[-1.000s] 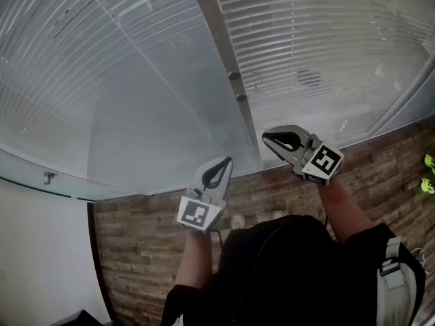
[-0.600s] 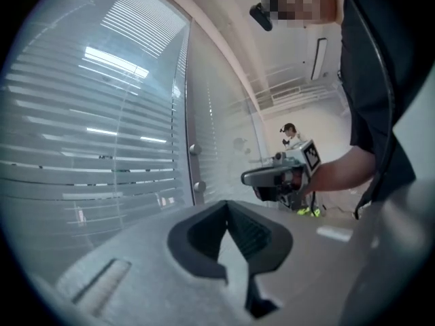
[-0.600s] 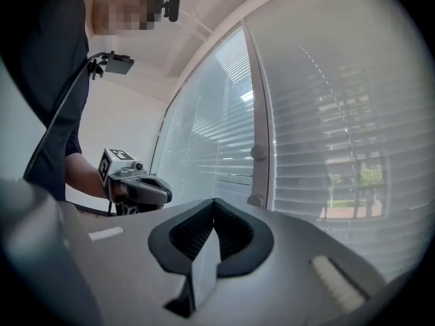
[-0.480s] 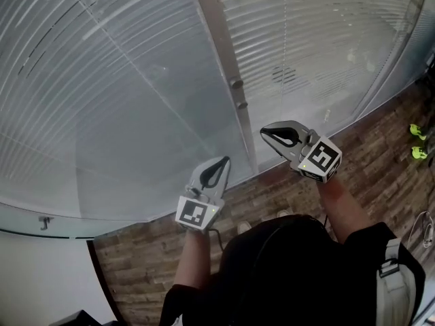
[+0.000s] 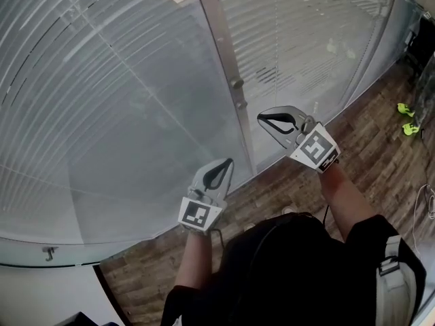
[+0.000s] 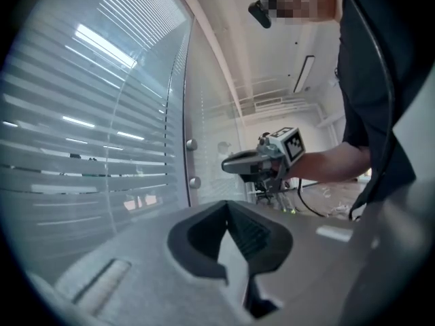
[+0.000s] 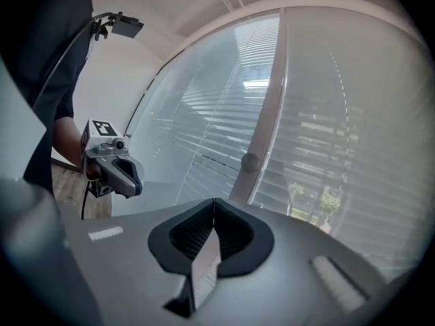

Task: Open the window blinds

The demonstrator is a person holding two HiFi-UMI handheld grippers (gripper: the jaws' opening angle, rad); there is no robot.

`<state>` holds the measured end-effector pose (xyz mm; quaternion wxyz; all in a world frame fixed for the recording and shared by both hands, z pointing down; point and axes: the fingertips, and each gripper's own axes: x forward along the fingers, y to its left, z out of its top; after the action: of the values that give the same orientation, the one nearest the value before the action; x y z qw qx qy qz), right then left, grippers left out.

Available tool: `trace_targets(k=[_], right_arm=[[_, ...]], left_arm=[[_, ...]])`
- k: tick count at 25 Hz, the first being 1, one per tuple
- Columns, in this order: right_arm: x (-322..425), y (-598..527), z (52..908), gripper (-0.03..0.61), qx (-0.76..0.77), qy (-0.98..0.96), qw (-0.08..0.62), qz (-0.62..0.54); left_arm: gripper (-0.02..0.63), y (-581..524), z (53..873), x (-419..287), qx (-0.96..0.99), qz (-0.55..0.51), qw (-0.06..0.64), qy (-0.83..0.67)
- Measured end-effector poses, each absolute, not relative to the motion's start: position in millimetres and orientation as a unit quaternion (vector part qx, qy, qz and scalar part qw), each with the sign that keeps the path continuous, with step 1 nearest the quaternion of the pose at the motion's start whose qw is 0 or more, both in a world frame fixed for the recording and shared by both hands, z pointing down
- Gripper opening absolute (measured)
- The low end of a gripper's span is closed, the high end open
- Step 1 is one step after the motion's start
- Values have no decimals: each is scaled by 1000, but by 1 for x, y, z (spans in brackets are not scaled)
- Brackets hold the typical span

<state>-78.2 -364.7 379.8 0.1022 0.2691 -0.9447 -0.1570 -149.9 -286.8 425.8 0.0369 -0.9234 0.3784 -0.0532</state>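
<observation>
The slatted window blinds (image 5: 102, 100) hang behind curved glass, with a second panel (image 5: 306, 39) to the right of a metal post (image 5: 221, 39). The post carries two round knobs (image 5: 236, 83). A thin cord (image 5: 156, 90) runs down across the left panel. My left gripper (image 5: 226, 161) is shut and empty, held a little short of the glass near the post's foot. My right gripper (image 5: 262, 119) is also shut and empty, pointing left toward the post just below the knobs. The left gripper view shows its jaws (image 6: 228, 204) shut and the right gripper (image 6: 228, 165) near the knobs (image 6: 192, 144).
A wood-plank floor (image 5: 380, 155) runs along the foot of the glass. Yellow-green items (image 5: 406, 109) lie on it at far right, and a cable (image 5: 428, 202) lies near the right edge. A white wall (image 5: 41, 291) with a small bracket (image 5: 47, 252) stands at lower left.
The view has swung, so the glass now fills more of the picture. My right gripper has rolled and lifted slightly toward the post. My left gripper has drifted a little; both stay shut.
</observation>
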Motion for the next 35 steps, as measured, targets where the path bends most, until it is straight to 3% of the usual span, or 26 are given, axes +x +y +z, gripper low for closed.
trace_targets(k=[5, 7, 35], right_arm=[[-82, -369, 368, 9, 290, -932, 121, -182], [-84, -373, 362, 67, 296, -928, 127, -190], [-114, -414, 317, 186, 318, -801, 281, -423]], left_arm=[[5, -282, 427, -152, -930, -46, 33, 362], [5, -280, 425, -153, -932, -40, 30, 359], [5, -266, 435, -166, -928, -35, 20, 371]])
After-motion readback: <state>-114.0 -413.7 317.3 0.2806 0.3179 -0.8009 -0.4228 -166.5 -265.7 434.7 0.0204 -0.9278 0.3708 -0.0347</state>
